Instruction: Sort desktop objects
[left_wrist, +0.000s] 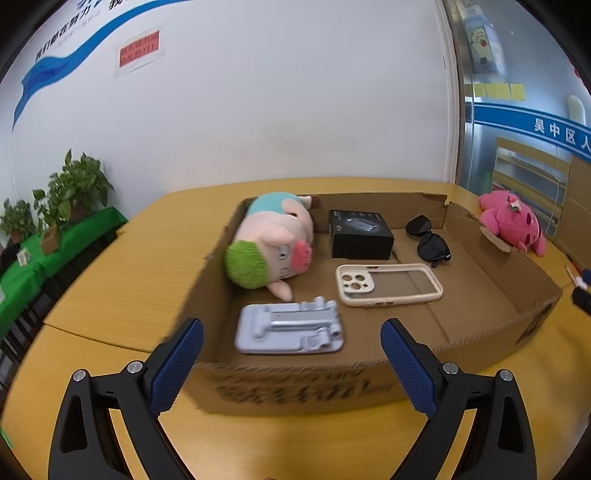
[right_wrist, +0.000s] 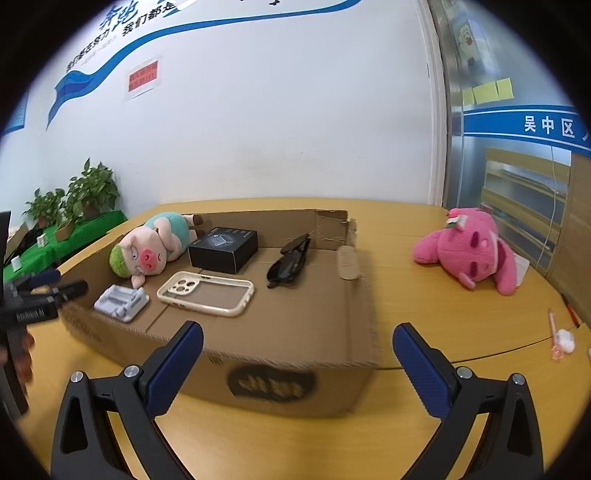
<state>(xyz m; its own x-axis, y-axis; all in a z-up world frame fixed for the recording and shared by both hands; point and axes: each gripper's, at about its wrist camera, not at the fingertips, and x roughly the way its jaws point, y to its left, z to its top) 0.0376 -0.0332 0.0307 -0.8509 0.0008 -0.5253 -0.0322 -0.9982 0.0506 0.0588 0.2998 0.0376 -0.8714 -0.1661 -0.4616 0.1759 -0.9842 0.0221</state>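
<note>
Holding both grippers over the wooden surface (left_wrist: 110, 258), we are keeping each pair of jaws spread wide with nothing between them. Our left gripper (left_wrist: 291, 350) is hovering just in front of the near wall of the shallow cardboard box (left_wrist: 295, 384), its blue-padded fingers (left_wrist: 177, 365) framing the grey folding phone stand (left_wrist: 290, 328), which is lying flat just inside that wall. Our right gripper (right_wrist: 297, 354) is hanging near the box's right front corner, with its jaws equally empty.

Looking further into the box, we are seeing a cream phone case (left_wrist: 389, 284) lying flat beyond the stand and to its right, camera cut-outs facing up. Behind the case a small black carton (left_wrist: 360, 234) is sitting flat, and to its right a pair of black sunglasses (left_wrist: 428, 238) is resting folded on the box floor. Along the left wall a plush pig (left_wrist: 271, 243) with a green cap and teal shirt is lying on its side, its snout pointing toward the carton.

Outside the box, we are finding a pink plush toy (right_wrist: 471, 251) slumped on the surface well to the right. Near the right edge of the surface, a small white item and a pink pen-like thing (right_wrist: 557, 338) are lying together; we cannot tell exactly what they are. Potted plants (right_wrist: 88, 192) are standing on a green-covered shelf at far left.
</note>
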